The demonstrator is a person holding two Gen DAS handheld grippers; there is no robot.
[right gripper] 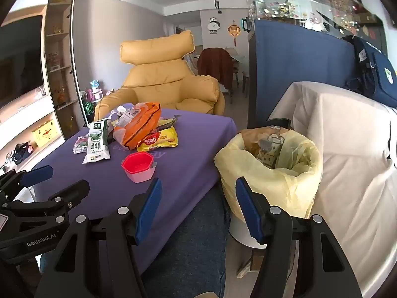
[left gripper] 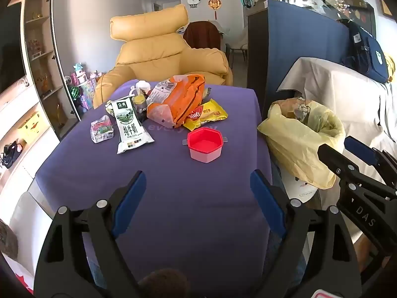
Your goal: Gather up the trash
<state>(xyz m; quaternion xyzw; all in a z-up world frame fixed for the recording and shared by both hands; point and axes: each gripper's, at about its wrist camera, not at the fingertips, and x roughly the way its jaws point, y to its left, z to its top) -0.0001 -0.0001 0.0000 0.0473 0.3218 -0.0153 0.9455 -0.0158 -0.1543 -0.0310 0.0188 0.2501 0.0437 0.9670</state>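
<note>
Beyond my counter (left gripper: 173, 198) stands a yellow leather recliner (left gripper: 158, 49), grey wall behind, display shelves (left gripper: 42, 57) left, fish tank (right gripper: 310, 2) right.

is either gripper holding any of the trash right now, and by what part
Nothing is held. The left gripper and right gripper both stand open and empty; the red cup and wrappers lie untouched on the purple table.

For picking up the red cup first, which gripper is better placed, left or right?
Left, probably. The left gripper is open and faces the red cup across bare purple table. The right gripper, also open, sits off the table's edge, beside the trash bin.
</note>
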